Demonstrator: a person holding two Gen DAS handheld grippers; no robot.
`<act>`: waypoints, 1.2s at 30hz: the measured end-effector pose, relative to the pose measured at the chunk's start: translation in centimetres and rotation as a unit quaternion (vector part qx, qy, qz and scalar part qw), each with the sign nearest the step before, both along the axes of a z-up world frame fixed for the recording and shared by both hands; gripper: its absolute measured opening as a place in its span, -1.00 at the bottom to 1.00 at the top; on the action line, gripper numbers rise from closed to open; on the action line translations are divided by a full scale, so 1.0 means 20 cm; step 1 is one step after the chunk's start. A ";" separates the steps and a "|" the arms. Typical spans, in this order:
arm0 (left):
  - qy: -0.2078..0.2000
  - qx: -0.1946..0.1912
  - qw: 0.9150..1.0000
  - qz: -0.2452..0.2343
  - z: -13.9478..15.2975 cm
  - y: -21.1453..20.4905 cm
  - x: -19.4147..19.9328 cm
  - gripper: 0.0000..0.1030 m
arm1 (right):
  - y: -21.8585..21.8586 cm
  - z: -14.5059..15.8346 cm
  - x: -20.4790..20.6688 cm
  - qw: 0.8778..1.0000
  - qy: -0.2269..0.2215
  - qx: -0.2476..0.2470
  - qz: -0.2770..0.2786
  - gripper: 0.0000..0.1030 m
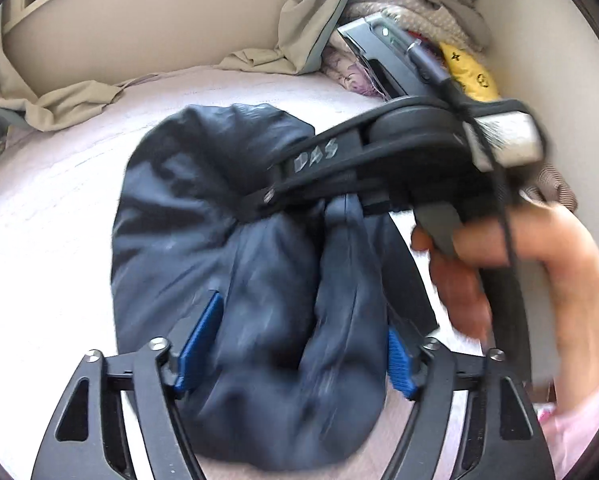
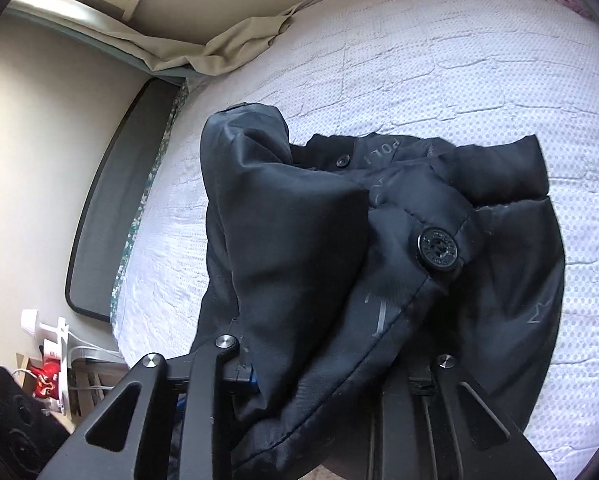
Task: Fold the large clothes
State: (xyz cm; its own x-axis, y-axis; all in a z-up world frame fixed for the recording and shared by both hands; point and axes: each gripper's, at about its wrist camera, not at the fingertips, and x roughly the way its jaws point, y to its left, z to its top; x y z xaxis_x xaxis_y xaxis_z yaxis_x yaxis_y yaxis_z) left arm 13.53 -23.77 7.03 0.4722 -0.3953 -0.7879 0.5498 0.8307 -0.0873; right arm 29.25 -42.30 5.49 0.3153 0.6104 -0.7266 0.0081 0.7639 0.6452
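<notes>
A dark navy padded jacket [image 1: 227, 240] lies bunched on the white bedspread [image 1: 51, 216]. My left gripper [image 1: 299, 348] has its blue pads [image 1: 199, 340] on either side of a thick fold of the jacket. My right gripper [image 1: 255, 204] reaches in from the right in the left wrist view, its tip pinched on the jacket. In the right wrist view the jacket [image 2: 379, 260], with a large black button [image 2: 438, 249], drapes over the right gripper [image 2: 331, 376] and hides its fingertips.
Beige crumpled sheets [image 1: 59, 100] lie along the bed's far edge. A pile of clothes [image 1: 419, 8] sits at the back right. A dark bed rail [image 2: 111, 208] and floor clutter [image 2: 47, 368] are left of the bed. A beige wall stands behind.
</notes>
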 end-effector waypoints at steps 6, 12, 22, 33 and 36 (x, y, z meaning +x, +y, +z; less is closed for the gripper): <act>-0.015 -0.007 1.000 0.013 -0.03 0.22 -0.18 0.65 | -0.06 0.01 0.00 1.000 -0.004 0.004 -0.029 -0.62; 0.016 0.027 0.998 0.062 -0.22 0.33 -0.15 0.65 | -0.09 0.04 -0.02 0.999 -0.014 0.006 -0.044 -0.62; 0.047 0.077 0.988 0.126 -0.49 0.38 0.04 0.67 | -0.14 0.23 -0.10 0.997 -0.058 -0.015 -0.053 -0.70; 0.031 0.084 0.990 0.105 -0.46 0.34 0.05 0.67 | -0.38 0.28 -0.28 0.989 -0.074 -0.098 -0.078 -0.71; 0.025 0.080 0.993 0.088 -0.39 0.33 0.00 0.60 | -0.46 0.20 -0.30 0.989 -0.064 -0.105 -0.081 -0.71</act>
